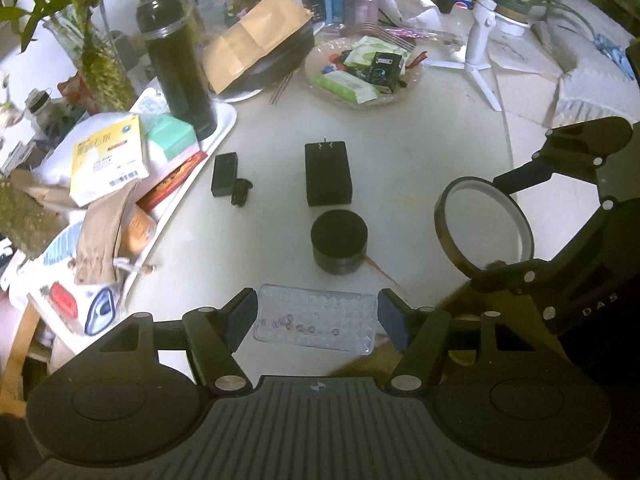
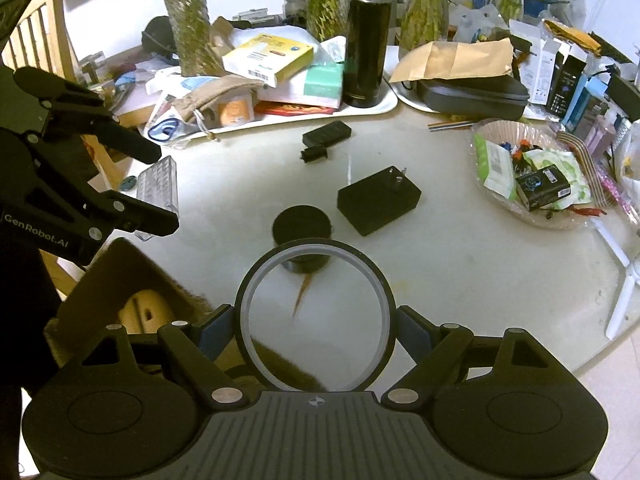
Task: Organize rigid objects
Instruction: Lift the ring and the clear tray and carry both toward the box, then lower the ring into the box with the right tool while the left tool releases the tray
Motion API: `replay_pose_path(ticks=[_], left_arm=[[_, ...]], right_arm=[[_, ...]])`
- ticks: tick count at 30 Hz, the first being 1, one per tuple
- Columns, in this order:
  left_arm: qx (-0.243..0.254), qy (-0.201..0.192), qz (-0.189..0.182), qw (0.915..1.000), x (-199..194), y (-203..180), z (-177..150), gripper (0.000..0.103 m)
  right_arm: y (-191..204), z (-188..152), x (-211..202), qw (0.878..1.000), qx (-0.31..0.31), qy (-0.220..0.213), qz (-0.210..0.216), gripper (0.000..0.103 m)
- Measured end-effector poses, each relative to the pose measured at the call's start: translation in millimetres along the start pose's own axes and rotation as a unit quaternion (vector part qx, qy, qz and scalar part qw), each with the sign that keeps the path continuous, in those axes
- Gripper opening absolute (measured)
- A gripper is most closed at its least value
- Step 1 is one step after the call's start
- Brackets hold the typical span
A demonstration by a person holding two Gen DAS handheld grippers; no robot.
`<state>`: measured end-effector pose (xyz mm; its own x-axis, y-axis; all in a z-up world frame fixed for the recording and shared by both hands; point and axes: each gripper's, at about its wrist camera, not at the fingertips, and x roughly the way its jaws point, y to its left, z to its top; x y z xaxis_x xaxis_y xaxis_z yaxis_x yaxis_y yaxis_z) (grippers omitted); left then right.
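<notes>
"GenRobot.AI" on the left tongs (image 2: 160, 190); "DAS", perhaps cut off, on the right tongs (image 1: 486, 236).

White table (image 1: 420, 152): black adapter (image 1: 328, 178), round tin (image 1: 339, 240), small box (image 1: 225, 174), glass bowl (image 1: 320, 60).

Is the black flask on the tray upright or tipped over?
Upright. The black flask stands on its base on the white tray, lid on top.

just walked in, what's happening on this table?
A person works two handheld grippers over a cluttered white table. The left gripper grips a clear plastic case; the right gripper grips a tape roll. Both are off the table. A black adapter and round tin remain there.
</notes>
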<state>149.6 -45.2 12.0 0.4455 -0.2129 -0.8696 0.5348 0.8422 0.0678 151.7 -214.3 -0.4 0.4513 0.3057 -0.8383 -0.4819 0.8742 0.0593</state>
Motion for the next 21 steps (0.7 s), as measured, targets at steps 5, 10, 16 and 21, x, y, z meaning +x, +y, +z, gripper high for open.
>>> replay_pose_path(ticks=[5, 10, 16, 21], left_arm=[[-0.005, 0.001, -0.003, 1.0, -12, -4, -12, 0.066], [-0.015, 0.003, -0.009, 0.9998, -20, -8, -26, 0.066], [-0.031, 0.008, -0.022, 0.9993, -25, -8, -44, 0.066], [-0.045, 0.017, -0.03, 0.9984, -24, -10, -59, 0.066]], right_arm=[[13, -7, -11, 1.0, -0.007, -0.004, 0.006, 0.087], [23, -14, -17, 1.0, -0.006, -0.004, 0.016, 0.087], [34, -27, -18, 0.999, -0.002, 0.001, 0.033, 0.087], [41, -35, -19, 0.999, 0.0, 0.006, 0.045, 0.087]])
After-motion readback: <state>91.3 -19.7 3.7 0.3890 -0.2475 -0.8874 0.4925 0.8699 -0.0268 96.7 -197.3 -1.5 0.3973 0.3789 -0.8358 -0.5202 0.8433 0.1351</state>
